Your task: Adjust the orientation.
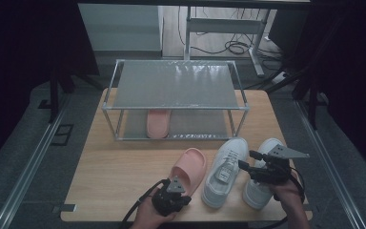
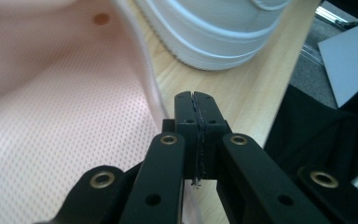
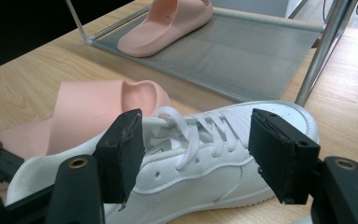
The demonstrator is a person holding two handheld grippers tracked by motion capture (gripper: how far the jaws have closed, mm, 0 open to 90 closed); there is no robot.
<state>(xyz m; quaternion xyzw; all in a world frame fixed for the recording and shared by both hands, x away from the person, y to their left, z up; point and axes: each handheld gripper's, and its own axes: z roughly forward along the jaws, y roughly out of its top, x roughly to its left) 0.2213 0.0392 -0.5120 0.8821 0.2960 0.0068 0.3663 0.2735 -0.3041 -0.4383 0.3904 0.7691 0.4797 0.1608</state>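
Pink slipper (image 1: 188, 171) on the wooden table (image 1: 119, 167), near the front edge, just left of the two white sneakers (image 1: 225, 171), toe toward the rack (image 1: 174, 98). Twin slipper (image 1: 158, 123) already on the lower shelf of that rack, so probably a tidy-up of shoes, pair by pair.

Left gripper (image 1: 174, 196) at the heel of the pink slipper; in the left gripper view, jaws pressed fully together on the thin side rim of the slipper (image 2: 65, 112), pinched between the pads. Right gripper (image 1: 248, 160) above the sneakers, jaws wide apart and empty, in the right gripper view hovering on both sides of the nearer sneaker (image 3: 200, 149) without contact.

Step in hand, by judgement: grasp of the slipper done, lift not yet begun. Next move likely: lift, carry forward, slide under the top shelf beside the twin, low enough to pass the metal frame.

Slipper: soft foam, matte, fine dotted texture on the insole, rounded thick sole; rim flexible, may bend or slip from so narrow a pinch. Sneakers: smooth white upper, flat laces, ribbed sole edge. Rack: thin metal tubes, grey mesh-like shelves.
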